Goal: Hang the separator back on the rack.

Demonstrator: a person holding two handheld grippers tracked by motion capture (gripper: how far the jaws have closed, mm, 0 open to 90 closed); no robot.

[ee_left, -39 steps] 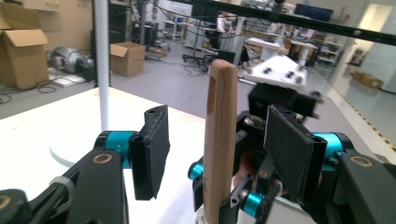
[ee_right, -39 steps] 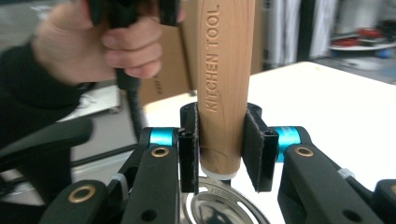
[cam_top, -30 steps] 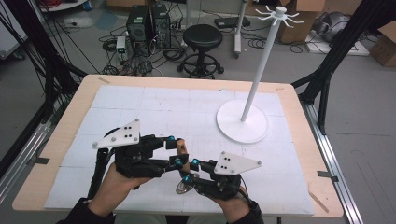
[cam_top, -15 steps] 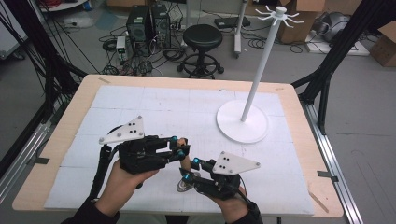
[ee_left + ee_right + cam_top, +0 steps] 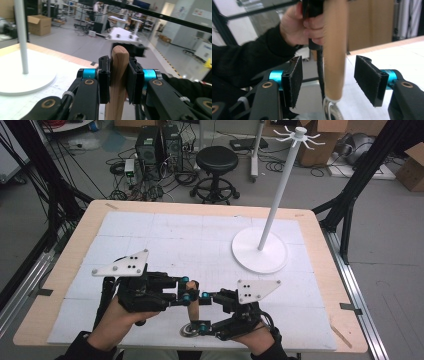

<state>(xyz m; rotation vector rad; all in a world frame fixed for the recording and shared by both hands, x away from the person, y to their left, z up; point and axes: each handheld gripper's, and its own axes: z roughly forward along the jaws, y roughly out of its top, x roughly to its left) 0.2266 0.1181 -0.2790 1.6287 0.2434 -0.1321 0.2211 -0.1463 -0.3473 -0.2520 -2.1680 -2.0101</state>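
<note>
While the high view sets the whole scene before us, we see the left hand-held gripper (image 5: 189, 287) and the right hand-held gripper (image 5: 200, 312) meeting near the front edge of the worktop (image 5: 65, 270), with a wooden handle (image 5: 193, 301) standing between them and a metal ring (image 5: 188, 330) at its lower end. From that height we cannot judge the grips. The left gripper view settles one: our left hand-held gripper (image 5: 117, 80) is clenched on the wooden handle (image 5: 118, 87), both pads pressed flat against its sides just below its rounded top. The right gripper view settles the other: our right hand-held gripper (image 5: 328, 82) is released, its jaws having just been opening, and the handle (image 5: 334, 50) hangs between the pads, touching neither. That view also gives us the ring (image 5: 330, 110) close up. Well apart, farther back on the right, stands a white stand (image 5: 260, 252) with hooks at its top.
</note>
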